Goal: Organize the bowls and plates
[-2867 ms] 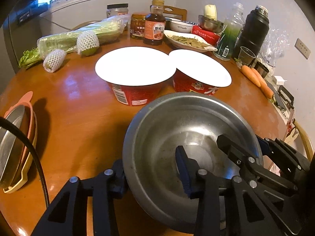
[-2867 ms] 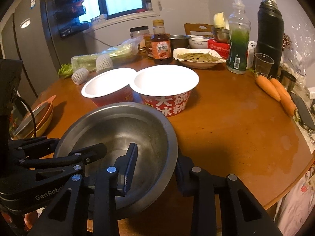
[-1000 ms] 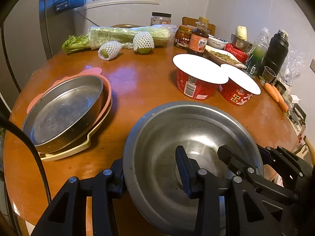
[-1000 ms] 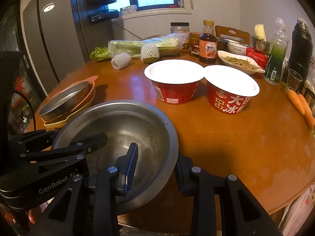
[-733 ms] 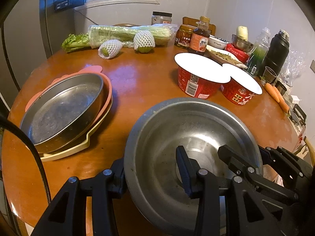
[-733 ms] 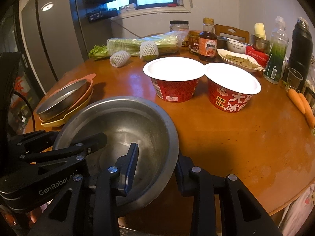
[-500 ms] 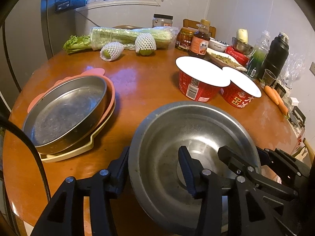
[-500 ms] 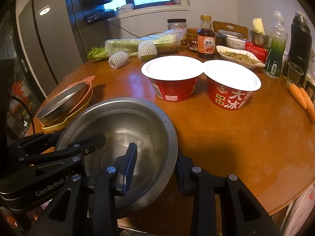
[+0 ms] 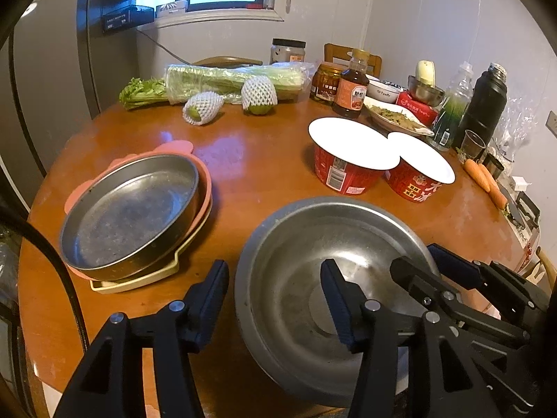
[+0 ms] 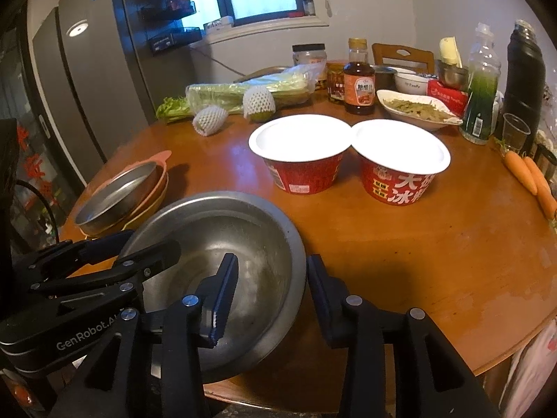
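A large steel bowl [image 9: 313, 237] [image 10: 216, 230] sits on the round wooden table [image 9: 264, 174] near its front edge. My left gripper [image 9: 273, 268] straddles the bowl's left rim, one finger outside and one inside. Its jaws are opening, and the outer pad stands just off the rim. My right gripper [image 10: 272, 261] straddles the right rim the same way, its jaws opening with a gap at both pads. To the left, a shallow steel pan [image 9: 128, 209] [image 10: 118, 191] rests in a pink dish [image 9: 205, 181] on a cream tray [image 9: 139, 282].
Two red instant-noodle tubs [image 9: 351, 142] [image 9: 421, 160] with white lids stand behind the bowl. Celery [image 9: 226, 80], two netted fruits [image 9: 259, 92], jars, a sauce bottle [image 9: 351, 87], a black flask [image 9: 484, 104] and carrots [image 9: 484, 177] line the back and right.
Both grippers swung the bowl left until the pan stack came into view. Then both pairs of jaws widened off the rim, leaving the bowl resting on the table.
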`<action>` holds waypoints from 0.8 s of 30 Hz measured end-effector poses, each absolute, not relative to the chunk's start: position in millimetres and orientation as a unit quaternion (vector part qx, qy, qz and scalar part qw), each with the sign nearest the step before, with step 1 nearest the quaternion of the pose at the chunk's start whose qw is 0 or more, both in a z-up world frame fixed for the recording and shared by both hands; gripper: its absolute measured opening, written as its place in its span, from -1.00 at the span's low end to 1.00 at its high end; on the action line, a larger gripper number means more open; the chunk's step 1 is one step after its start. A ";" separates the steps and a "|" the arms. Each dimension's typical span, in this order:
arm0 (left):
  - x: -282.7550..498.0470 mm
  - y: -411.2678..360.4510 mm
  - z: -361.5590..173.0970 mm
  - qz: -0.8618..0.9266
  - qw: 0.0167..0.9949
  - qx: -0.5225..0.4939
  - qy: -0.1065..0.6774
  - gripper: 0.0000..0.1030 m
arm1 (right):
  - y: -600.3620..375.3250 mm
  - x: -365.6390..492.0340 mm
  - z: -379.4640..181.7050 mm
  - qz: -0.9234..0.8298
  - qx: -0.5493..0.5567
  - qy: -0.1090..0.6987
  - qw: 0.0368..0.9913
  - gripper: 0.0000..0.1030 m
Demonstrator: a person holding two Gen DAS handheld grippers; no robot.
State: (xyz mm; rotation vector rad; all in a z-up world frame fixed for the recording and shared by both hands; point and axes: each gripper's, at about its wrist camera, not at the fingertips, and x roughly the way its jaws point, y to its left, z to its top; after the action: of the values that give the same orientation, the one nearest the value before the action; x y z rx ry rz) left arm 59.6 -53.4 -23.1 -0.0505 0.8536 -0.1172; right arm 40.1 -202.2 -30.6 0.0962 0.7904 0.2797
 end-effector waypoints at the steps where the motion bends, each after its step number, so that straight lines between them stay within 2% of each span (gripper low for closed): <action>1: 58.6 -53.4 -21.5 -0.057 0.909 -0.025 0.412 0.07 | -202.7 39.4 -28.8 0.136 0.047 0.381 0.913 -0.15; 24: 60.8 -41.2 16.8 -0.067 0.925 -0.038 0.373 0.11 | -222.3 37.6 -2.9 0.130 0.093 0.345 0.925 -0.02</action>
State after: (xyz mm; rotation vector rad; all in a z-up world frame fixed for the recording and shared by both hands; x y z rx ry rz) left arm 60.8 -41.2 16.8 -0.0785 0.7654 -0.1380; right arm 37.6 -222.3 -2.9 0.1912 0.7079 0.2677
